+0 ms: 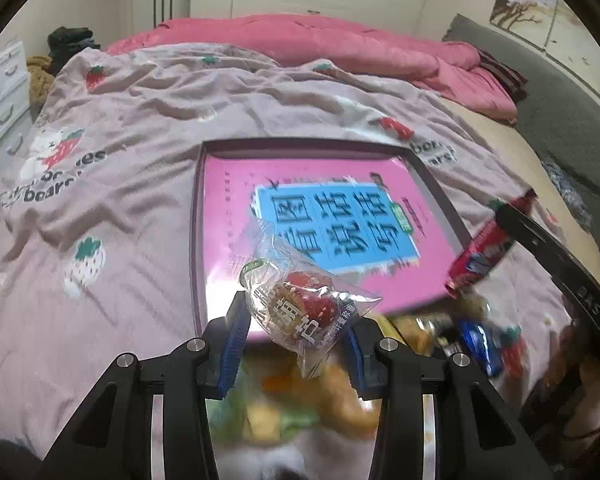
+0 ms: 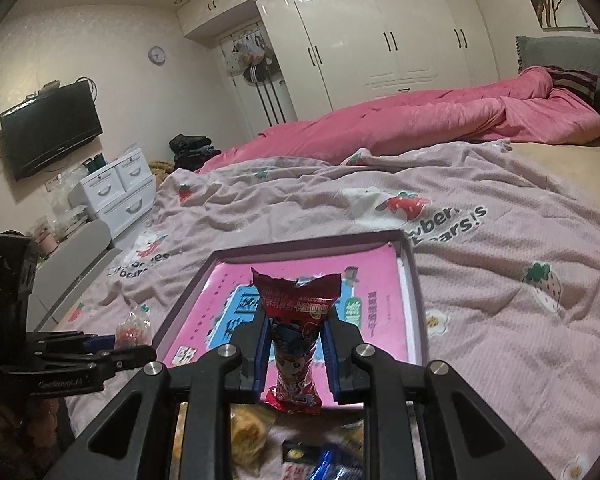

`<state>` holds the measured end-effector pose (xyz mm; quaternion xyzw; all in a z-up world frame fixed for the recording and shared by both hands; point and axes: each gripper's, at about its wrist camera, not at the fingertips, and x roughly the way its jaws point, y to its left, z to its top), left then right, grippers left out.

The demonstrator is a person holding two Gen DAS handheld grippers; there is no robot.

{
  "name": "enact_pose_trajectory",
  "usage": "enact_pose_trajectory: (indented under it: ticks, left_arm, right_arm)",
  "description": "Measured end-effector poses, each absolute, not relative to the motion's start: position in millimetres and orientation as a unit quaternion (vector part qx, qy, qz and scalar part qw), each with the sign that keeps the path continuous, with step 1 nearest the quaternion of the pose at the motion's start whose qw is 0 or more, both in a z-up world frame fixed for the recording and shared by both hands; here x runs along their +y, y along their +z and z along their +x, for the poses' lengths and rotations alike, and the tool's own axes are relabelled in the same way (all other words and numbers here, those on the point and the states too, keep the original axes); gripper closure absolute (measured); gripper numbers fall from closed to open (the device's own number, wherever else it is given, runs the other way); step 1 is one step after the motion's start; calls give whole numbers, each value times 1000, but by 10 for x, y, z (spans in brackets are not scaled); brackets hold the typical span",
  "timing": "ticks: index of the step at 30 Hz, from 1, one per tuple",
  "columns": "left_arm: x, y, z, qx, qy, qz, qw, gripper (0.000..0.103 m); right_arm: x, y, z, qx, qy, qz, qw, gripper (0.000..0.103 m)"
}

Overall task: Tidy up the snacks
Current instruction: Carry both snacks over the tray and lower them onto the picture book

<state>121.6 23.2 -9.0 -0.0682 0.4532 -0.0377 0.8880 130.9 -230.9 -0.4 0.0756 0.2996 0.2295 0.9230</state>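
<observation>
Our left tongs (image 1: 296, 332) clench a clear candy bag (image 1: 300, 304), our right tongs (image 2: 296, 344) a red packet (image 2: 296, 320), above the tray (image 2: 412, 280) on the bed; slick wrappers may slip out short of it.

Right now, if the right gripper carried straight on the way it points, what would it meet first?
Probably the pink book lying in the tray, just beyond the red snack packet that the right gripper holds; depth is uncertain.

A bedroom with pale walls. A bed (image 2: 500, 240) fills the near and right side, spread with a mauve strawberry-print blanket (image 2: 300, 208); a pink duvet (image 2: 420, 124) lies bunched across its far side. Glossy white wardrobes (image 2: 380, 40) line the far wall. At left hang a black television (image 2: 50, 128) and a round clock (image 2: 156, 55), above white drawers (image 2: 116, 188).
</observation>
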Motion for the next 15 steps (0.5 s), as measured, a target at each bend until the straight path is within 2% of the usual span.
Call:
enact_pose_trajectory:
  ticks: [6,15]
  left_arm:
    - [271,-228,1481,460,-30,-69,885,59]
    - [224,-503,1649,482,-22,-54,874,59]
  right_arm:
    - [-2380,-62,1514,304,210,72,926,80]
    - [-2331,-334,1742,357,192,52,913,79]
